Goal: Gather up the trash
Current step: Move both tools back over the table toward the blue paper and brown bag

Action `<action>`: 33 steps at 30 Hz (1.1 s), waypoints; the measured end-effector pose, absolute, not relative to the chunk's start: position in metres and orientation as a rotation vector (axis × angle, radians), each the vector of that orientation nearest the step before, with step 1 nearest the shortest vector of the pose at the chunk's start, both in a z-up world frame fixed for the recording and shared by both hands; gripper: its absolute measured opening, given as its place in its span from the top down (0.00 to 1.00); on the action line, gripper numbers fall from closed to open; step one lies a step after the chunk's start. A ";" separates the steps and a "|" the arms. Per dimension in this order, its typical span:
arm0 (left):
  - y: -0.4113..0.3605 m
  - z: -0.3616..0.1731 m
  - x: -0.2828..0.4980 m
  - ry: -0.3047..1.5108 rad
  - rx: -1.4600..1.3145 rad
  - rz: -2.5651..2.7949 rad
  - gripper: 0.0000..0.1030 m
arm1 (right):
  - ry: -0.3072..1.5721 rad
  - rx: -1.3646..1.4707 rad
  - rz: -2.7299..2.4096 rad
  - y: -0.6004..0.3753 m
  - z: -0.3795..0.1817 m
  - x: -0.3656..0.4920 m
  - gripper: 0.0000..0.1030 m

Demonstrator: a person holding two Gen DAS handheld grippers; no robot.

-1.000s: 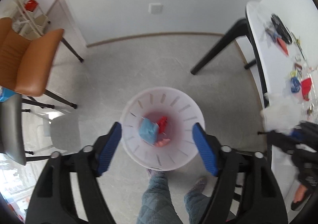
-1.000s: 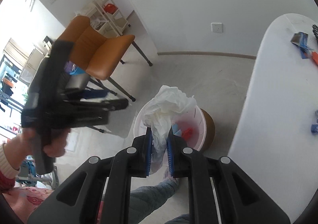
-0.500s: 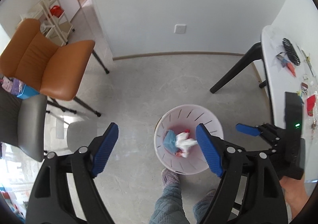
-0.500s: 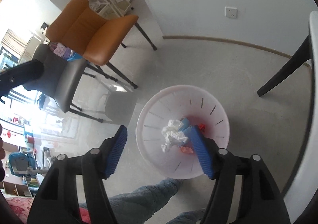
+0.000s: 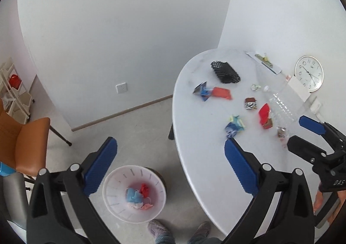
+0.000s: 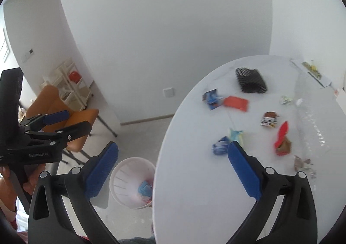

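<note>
- Left gripper [image 5: 170, 158]: released, blue pads spread wide, nothing between them. We hold it above the floor at the table edge.
- Right gripper [image 6: 173, 162]: also released and empty, at lower centre of its own view. In the left view only its tips show, at the right edge; the rest is cut off.
- Bin [image 5: 134, 193]: white, slotted wall, standing on the floor at lower centre of the left view, just beside the table [image 5: 205, 157]. It contains blue, red and pale scraps; we cannot tell them apart. In the right view the table edge hides its right side.
- Trash on the table, well apart from the bin: blue wrapper [image 6: 220, 148], red wrapper [image 6: 282, 135], orange packet [image 6: 235, 103], brown wrapper [image 6: 269, 119]. All are blurred; the print is unreadable.
- Clear bottle [image 5: 281, 103]: lying by the red wrapper, outline hard to make out.
- Black mesh item [image 5: 226, 72]: upper table area.
- Clock [image 5: 309, 73]: far right, against the wall.
- Chair [image 5: 26, 142]: left edge, cut off.
</note>
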State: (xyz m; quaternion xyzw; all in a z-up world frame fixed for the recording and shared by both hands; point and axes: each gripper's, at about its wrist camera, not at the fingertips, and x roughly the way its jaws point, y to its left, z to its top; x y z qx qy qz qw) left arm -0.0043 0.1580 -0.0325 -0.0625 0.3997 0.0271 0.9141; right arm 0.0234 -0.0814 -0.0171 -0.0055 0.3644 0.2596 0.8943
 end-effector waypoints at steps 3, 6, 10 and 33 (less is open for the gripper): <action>0.116 -0.021 0.003 0.801 -0.113 0.030 0.08 | 0.695 0.030 0.501 -0.137 0.002 0.016 0.02; 0.080 -0.015 0.009 0.792 -0.089 0.016 0.08 | 0.658 0.072 0.485 -0.185 0.011 0.019 0.02; 0.042 -0.023 0.015 0.806 -0.078 0.011 0.08 | 0.640 0.117 0.469 -0.231 0.009 0.019 0.02; -0.012 -0.202 0.162 1.092 0.050 -0.123 0.43 | 0.790 0.155 0.395 -0.254 -0.058 0.111 0.02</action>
